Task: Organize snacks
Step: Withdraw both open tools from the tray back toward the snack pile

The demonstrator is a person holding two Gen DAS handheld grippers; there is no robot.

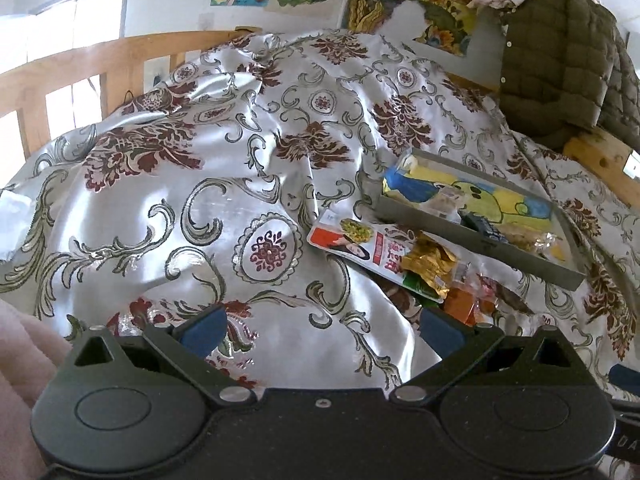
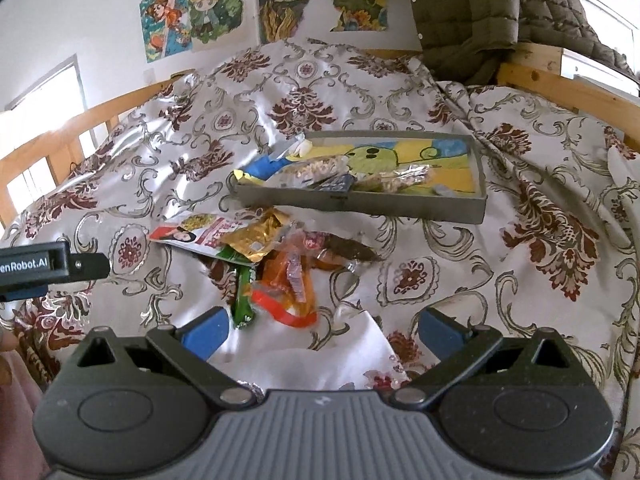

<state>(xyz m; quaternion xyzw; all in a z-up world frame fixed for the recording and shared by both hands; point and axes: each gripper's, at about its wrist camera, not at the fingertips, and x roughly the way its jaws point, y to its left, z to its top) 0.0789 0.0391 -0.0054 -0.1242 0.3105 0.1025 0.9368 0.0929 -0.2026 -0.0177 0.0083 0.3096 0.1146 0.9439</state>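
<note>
A grey tray [image 2: 360, 202] with a cartoon-printed floor rests on the bed and holds several snack packets [image 2: 316, 172]. In front of it lies a loose heap: a red-and-white pouch [image 2: 192, 234], a gold packet [image 2: 256, 240], a green packet [image 2: 243, 304], orange wrappers [image 2: 288, 280] and a brown one [image 2: 348, 250]. My right gripper [image 2: 322, 334] is open just short of the heap, nothing between its fingers. My left gripper [image 1: 322, 328] is open too, left of the pouch [image 1: 360, 246] and the tray [image 1: 480, 240]. The left gripper also shows at the right wrist view's left edge [image 2: 76, 266].
A shiny floral bedspread [image 1: 200, 208] covers the bed in soft folds. Wooden rails [image 1: 60, 80] run along the left and back. An olive puffer jacket [image 1: 560, 60] hangs over the back right rail. Posters [image 2: 200, 8] are on the wall.
</note>
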